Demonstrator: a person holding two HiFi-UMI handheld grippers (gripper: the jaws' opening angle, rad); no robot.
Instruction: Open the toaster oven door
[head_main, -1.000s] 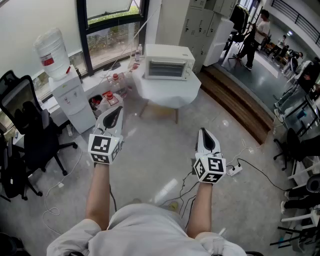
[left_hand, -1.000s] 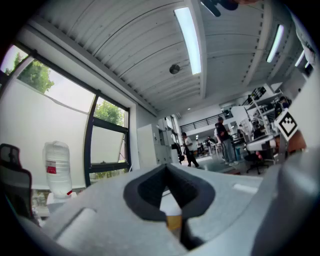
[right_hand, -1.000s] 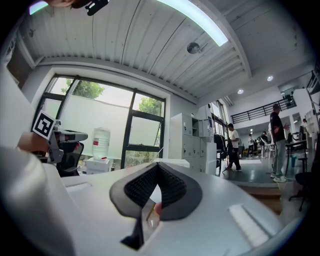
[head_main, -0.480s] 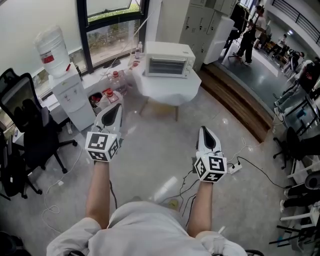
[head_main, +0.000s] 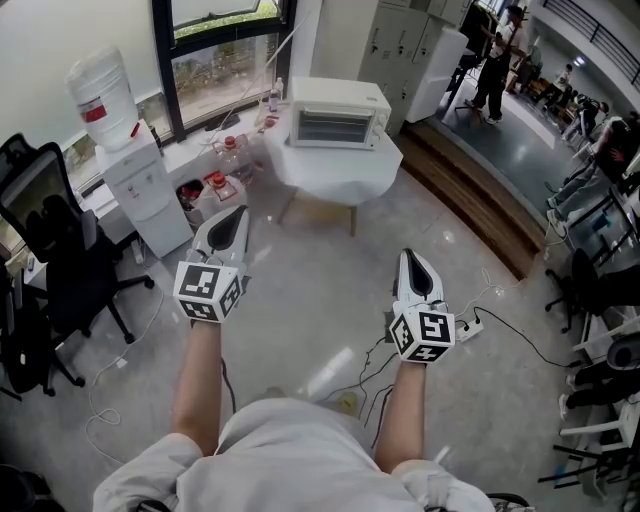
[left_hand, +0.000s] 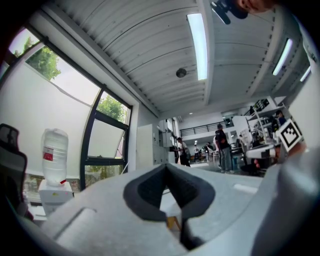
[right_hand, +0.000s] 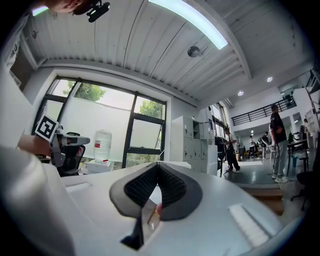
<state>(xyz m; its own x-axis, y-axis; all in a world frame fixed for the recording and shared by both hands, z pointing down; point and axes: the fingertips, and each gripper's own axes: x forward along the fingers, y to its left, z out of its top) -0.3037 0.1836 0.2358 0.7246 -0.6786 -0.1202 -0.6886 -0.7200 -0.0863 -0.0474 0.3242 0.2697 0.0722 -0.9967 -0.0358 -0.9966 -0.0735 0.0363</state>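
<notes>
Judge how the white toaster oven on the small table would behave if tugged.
The toaster oven is a rigid box, probably stiff and fairly light for its size. Standing on a white cloth, it may slide when tugged. Its low, wide shape makes tipping unlikely.

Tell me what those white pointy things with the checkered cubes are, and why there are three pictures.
A person holds a grabbing tool in each hand: the left tool and the right tool. Both are closed and hold nothing. The cubes are part of them. One picture comes from a camera on the person's head, looking down. The other two come from cameras riding on each tool, looking along its jaws. Ahead, a white toaster oven stands on a small cloth-covered table, its door shut.
</notes>
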